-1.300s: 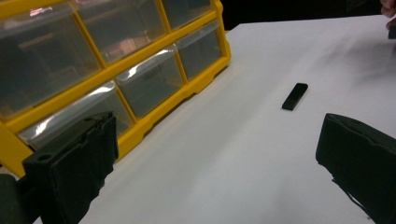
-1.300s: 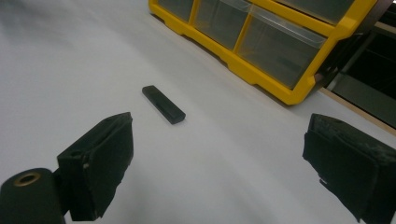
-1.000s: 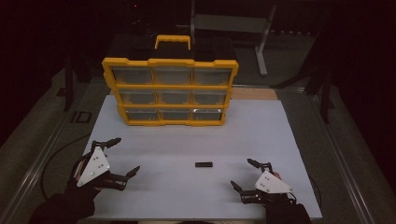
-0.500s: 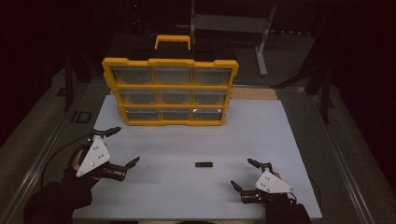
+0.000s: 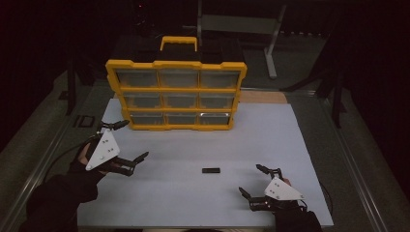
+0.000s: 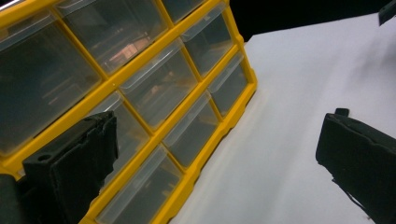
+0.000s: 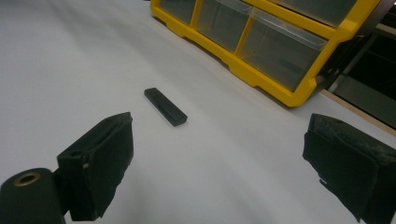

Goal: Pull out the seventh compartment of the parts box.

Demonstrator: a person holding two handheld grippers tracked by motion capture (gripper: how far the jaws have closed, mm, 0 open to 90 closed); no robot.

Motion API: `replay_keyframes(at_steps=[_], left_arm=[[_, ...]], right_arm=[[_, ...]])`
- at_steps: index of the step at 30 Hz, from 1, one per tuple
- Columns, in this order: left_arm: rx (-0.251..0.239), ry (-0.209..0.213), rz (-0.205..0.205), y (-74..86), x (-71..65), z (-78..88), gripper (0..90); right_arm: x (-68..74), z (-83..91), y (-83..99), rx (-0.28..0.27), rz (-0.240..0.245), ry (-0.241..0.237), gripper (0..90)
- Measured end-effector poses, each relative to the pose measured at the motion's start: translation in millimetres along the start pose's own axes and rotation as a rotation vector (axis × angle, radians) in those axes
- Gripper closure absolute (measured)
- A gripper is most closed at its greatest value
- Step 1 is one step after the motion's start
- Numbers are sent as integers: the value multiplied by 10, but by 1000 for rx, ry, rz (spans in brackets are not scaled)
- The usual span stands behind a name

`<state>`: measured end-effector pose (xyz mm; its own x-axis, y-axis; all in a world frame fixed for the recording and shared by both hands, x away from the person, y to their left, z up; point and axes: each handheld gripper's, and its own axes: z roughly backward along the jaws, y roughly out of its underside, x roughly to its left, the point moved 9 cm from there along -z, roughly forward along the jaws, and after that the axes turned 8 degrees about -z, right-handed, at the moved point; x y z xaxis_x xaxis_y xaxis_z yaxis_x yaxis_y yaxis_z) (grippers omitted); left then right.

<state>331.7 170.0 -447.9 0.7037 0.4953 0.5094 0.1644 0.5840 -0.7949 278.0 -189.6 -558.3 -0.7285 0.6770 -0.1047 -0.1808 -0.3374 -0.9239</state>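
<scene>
Left gripper (image 5: pixel 129 142) has lifted off the near-left of the table and swung toward the yellow organiser (image 5: pixel 176 94) over the last second, its jaws spread wide with nothing between them. In the left gripper view the organiser's lower drawers (image 6: pixel 184 133) sit just ahead, framed between the two black jaws. I read that as an approach to one of the drawers, probably to pull it open, while the small part waits to be picked up.

That organiser stands upright at the far side of the white table (image 5: pixel 290 145), a hard yellow plastic frame with a carry handle on top and a three-by-three grid of clear, glossy drawers, each with a thin transparent lip along its top edge. What lies inside them is too dim to tell.

Further right, the small black bar (image 5: pixel 211 170) lies flat on the table's matte white surface, well apart from the organiser and nearer the person. It is a slim, dark rectangular block with square edges (image 7: pixel 165 107).

Right gripper (image 5: pixel 254 181) has hardly moved; it rests low at the near-right, jaws wide apart and empty, aimed toward the bar. Its pads (image 7: pixel 100 161) look like coarse black foam.
</scene>
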Motion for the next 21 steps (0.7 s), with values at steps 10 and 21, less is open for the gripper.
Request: replay_keyframes(at_steps=[10,21], left_arm=[[18,11,-54,-31,19,-212,0],[79,31,-105,30,-19,-427,0]], right_arm=[[6,4,-3,-1,3,0,86],[12,8,0,0,3,1,87]])
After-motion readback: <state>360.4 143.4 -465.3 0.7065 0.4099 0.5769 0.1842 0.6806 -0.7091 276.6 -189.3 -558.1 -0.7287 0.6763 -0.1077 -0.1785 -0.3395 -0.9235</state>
